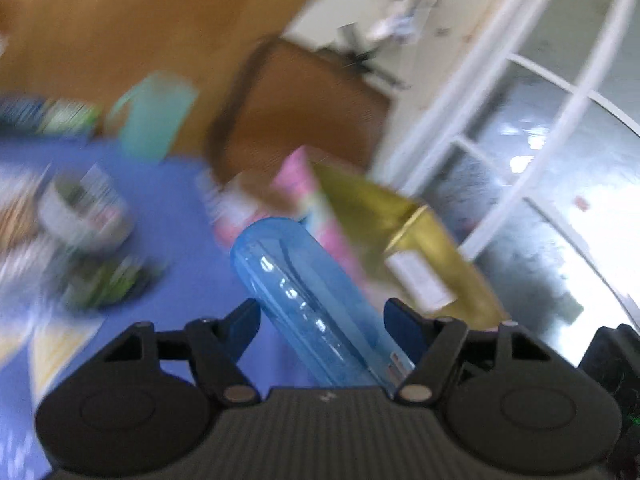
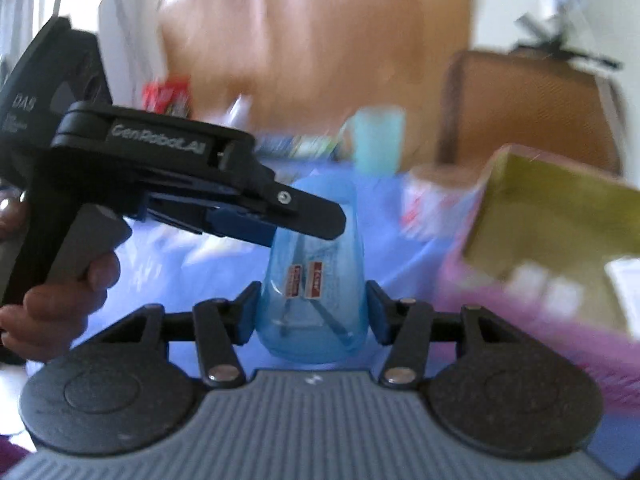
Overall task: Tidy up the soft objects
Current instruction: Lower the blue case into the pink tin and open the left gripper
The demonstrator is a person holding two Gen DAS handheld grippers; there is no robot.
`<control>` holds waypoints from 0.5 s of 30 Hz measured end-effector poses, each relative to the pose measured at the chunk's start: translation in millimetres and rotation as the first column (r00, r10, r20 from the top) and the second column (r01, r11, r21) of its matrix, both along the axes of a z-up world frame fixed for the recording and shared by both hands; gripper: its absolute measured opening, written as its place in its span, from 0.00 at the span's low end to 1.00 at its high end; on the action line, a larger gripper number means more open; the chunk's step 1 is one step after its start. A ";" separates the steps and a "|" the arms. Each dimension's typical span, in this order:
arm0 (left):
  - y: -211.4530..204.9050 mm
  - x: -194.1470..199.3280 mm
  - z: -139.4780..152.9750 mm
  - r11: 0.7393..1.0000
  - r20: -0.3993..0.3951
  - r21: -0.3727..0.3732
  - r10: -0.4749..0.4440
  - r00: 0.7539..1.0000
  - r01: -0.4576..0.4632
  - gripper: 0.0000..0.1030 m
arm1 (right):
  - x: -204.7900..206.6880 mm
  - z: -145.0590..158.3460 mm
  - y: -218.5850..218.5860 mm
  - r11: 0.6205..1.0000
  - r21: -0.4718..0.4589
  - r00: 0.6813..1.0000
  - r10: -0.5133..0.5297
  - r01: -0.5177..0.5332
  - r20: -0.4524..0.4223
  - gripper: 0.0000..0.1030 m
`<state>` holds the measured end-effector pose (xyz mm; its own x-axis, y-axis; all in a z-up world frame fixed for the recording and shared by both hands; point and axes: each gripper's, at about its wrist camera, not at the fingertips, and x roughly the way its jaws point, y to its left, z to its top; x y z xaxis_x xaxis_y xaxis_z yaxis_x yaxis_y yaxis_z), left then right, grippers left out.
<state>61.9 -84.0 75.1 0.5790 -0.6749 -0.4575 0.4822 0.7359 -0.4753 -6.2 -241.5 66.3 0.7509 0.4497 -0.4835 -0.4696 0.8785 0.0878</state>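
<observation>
Fingers (image 2: 375, 312) flanking blue cup (image 2: 314, 280)

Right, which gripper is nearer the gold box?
Right. The right gripper, clamped on the bottle, has the gold box just to its right. The left gripper sits on the bottle's far left side, with the bottle between it and the box.
</observation>
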 end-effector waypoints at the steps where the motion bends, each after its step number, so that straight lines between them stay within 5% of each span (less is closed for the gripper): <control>1: -12.6 4.4 9.3 1.000 0.022 0.007 -0.025 0.999 0.025 0.67 | 2.3 8.6 -11.2 0.999 0.017 0.999 -0.028 0.028 0.026 0.55; 5: -76.7 24.3 28.9 0.991 0.082 0.034 -0.136 0.987 0.133 0.67 | 15.9 25.5 -51.9 0.985 0.030 0.981 -0.170 0.168 0.094 0.55; 10: -142.0 42.1 13.0 0.980 0.090 0.107 -0.179 0.980 0.169 0.69 | 37.8 18.2 -97.6 0.945 0.014 0.943 -0.326 0.326 0.059 0.55; 15: -123.4 28.9 4.6 0.983 0.082 0.086 -0.167 0.983 0.160 0.71 | 57.0 -2.3 -125.9 0.882 -0.102 0.887 -0.453 0.461 0.091 0.57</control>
